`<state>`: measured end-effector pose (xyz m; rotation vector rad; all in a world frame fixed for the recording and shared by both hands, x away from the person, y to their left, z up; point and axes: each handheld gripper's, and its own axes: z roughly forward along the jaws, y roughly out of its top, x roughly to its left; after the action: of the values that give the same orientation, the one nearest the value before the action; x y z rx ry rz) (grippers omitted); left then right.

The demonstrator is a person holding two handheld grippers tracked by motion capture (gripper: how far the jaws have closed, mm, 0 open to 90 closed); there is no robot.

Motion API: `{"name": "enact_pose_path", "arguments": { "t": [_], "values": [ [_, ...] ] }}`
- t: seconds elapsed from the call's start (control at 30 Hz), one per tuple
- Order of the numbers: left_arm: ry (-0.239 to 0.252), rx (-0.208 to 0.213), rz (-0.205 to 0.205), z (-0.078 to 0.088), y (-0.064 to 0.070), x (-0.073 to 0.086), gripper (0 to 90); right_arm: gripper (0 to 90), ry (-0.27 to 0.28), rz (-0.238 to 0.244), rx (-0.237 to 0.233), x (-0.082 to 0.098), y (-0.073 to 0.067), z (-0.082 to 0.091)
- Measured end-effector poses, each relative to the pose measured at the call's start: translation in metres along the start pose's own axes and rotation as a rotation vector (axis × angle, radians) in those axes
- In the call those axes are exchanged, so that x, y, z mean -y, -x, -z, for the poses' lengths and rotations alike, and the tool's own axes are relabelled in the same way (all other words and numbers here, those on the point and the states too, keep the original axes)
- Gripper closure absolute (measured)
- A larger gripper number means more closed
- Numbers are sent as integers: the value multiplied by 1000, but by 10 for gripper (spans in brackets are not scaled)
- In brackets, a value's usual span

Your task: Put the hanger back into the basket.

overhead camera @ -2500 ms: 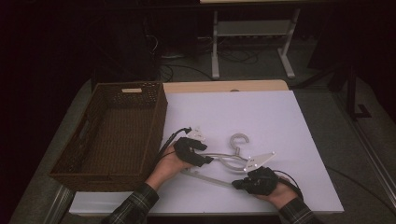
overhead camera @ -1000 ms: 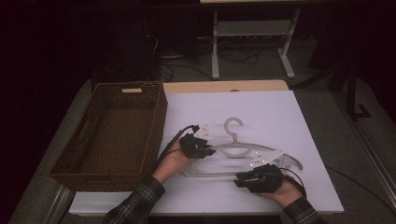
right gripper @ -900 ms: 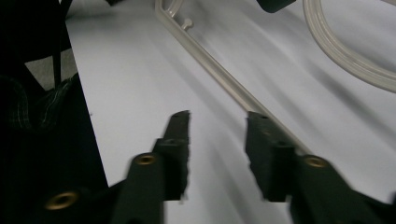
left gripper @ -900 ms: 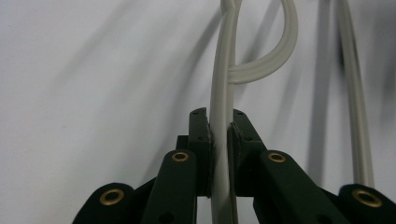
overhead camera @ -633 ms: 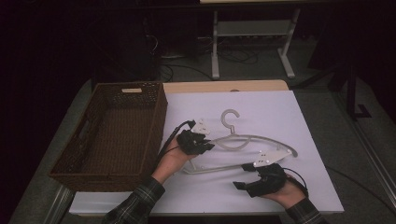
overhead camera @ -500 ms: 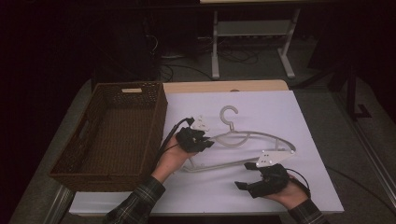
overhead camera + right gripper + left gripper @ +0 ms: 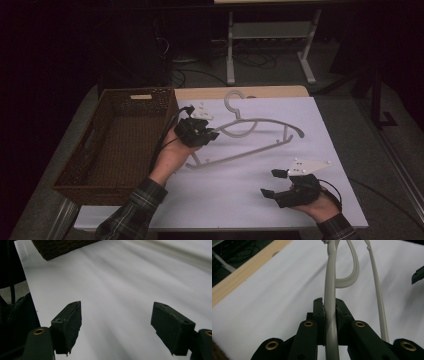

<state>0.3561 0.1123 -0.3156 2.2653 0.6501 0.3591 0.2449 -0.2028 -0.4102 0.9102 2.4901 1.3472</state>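
The right gripper [image 7: 274, 184] has just let go of the grey plastic hanger [image 7: 260, 135]: its jaws have been opening and now stand wide apart over the white tabletop [image 7: 235, 195], nothing between them, the hand drawn back toward the near edge. The left gripper [image 7: 209, 135] alone carries the hanger, its pads clamped tight on one shoulder arm near the hook. Compared with a second ago, the hanger has come up and swung toward the wicker basket [image 7: 115, 140], so the hand-over looks complete and, by my reading, placing it in the basket comes next.
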Motion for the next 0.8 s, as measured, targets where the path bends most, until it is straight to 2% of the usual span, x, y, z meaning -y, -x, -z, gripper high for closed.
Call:
{"name": "enact_pose_path", "arguments": {
  "t": [0.13,0.17,0.2,0.23,0.27,0.33,0.37,0.4,0.43,0.53,0.57,0.6,0.7,0.77,0.8],
  "values": [
    [19,-13,30,18,-11,-2,819,233,-2,0,5,0,0,0],
    [19,-13,30,18,-11,-2,819,233,-2,0,5,0,0,0],
    [26,-26,45,31,-19,-4,819,233,-1,0,10,0,0,0],
    [26,-26,45,31,-19,-4,819,231,0,-1,14,0,0,0],
    [32,-40,52,44,-27,-5,819,230,3,1,16,0,1,0],
    [42,-62,60,56,-35,-5,819,229,5,1,21,0,1,0],
    [42,-62,60,56,-35,-5,819,228,6,0,23,0,1,0],
    [53,-78,72,66,-43,-4,819,227,6,-1,24,0,1,0],
    [53,-78,72,66,-43,-4,819,227,6,-1,24,0,1,0],
    [65,-114,96,85,-58,4,819,215,1,-6,29,1,2,-1],
    [65,-114,96,85,-58,4,819,215,1,-6,29,1,2,-1],
    [72,-128,113,94,-66,10,819,208,1,-6,30,0,2,-1],
    [76,-147,124,102,-73,15,819,198,3,-6,34,0,2,-1],
    [79,-172,145,114,-81,24,819,147,10,-7,47,0,2,0],
    [79,-172,145,114,-81,24,819,130,10,-9,52,-1,2,0]
  ]
}}
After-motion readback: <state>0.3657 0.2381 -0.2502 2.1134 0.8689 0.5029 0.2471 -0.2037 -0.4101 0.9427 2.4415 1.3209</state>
